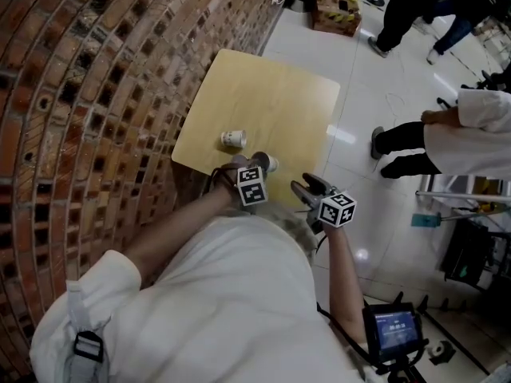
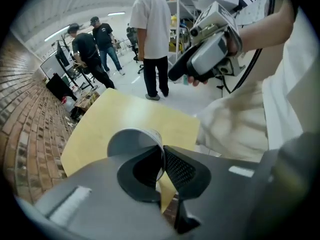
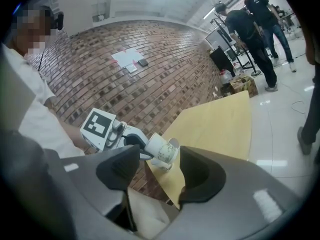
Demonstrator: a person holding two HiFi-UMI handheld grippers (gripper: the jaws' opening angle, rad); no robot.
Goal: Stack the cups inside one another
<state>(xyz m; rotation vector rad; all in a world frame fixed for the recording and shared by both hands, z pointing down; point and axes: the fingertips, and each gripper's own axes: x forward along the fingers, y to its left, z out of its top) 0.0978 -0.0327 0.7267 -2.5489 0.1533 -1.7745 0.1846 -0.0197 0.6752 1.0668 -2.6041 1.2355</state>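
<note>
White paper cup [image 1: 270, 163] tilts at the pale wooden tabletop's [image 1: 263, 94] near edge, its rim clamped in the left gripper's [image 2: 162, 156] fingers. The right gripper's [image 1: 306, 185] fingers stand apart, empty, just right of it.

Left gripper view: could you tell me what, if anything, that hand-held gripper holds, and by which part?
A cup, pinched at its rim: one jaw inside the mouth, the other outside on the wall.

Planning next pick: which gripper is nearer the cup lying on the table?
Left. The left gripper, shut on a second cup, is just short of the lying cup; the right gripper, open, is farther off, by the table's near corner.
</note>
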